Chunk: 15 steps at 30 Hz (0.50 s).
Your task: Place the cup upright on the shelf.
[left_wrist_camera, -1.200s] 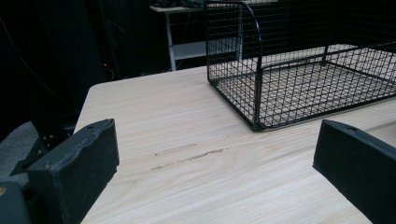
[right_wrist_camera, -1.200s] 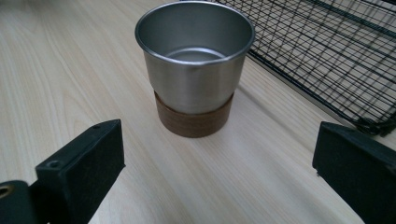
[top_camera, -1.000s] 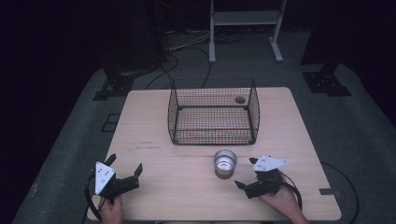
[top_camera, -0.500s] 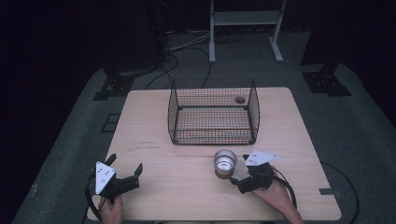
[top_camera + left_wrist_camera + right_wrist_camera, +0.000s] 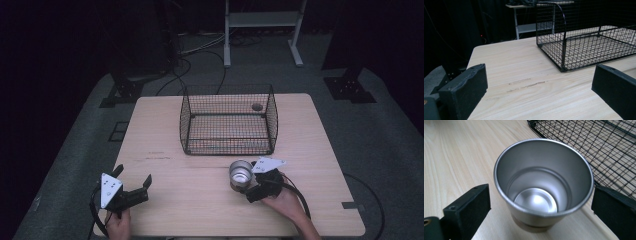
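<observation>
Since the earlier frame the right gripper (image 5: 248,184) has advanced to the cup (image 5: 240,173); the left gripper (image 5: 131,186) has stayed put. Right jaws stand apart, flanking the upright, empty cup (image 5: 543,182) on the counter (image 5: 200,200), just before the basket (image 5: 228,120). Left jaws apart, holding nothing. Step in hand: grasping. Next, judged: close squarely on the cup wall.

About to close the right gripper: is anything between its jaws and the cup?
Nothing visible. The cup stands upright between the right gripper's open jaws, with bare gaps on both sides.
</observation>
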{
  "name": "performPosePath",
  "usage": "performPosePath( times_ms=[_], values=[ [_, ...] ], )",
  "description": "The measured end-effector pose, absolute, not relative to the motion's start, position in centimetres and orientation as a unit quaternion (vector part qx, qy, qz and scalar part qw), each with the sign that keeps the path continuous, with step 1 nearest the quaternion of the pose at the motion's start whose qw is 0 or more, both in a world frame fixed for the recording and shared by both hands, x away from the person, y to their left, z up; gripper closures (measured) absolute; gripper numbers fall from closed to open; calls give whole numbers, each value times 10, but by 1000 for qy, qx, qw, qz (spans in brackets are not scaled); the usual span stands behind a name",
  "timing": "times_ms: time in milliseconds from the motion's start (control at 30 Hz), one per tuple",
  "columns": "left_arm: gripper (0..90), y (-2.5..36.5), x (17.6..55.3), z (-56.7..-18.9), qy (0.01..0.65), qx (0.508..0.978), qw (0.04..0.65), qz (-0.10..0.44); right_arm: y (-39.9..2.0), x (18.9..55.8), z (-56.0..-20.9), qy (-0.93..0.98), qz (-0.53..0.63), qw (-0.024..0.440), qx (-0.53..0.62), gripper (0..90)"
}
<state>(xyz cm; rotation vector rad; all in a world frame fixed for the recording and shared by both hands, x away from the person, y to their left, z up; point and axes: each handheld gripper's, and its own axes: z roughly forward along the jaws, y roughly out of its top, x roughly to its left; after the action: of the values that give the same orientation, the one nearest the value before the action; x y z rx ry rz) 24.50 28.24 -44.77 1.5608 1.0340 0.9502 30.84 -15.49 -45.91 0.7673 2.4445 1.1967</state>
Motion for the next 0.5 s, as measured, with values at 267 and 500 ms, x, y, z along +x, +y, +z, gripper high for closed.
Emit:
performPosePath(
  times_ms=[267, 500],
  values=[
    [0, 283, 245, -448, 427, 644, 498, 394, -145, 315, -457, 858, 413, 159, 262, 16],
    [0, 282, 245, -448, 426, 645, 498, 393, -144, 319, -456, 858, 415, 157, 260, 73]
  ],
)
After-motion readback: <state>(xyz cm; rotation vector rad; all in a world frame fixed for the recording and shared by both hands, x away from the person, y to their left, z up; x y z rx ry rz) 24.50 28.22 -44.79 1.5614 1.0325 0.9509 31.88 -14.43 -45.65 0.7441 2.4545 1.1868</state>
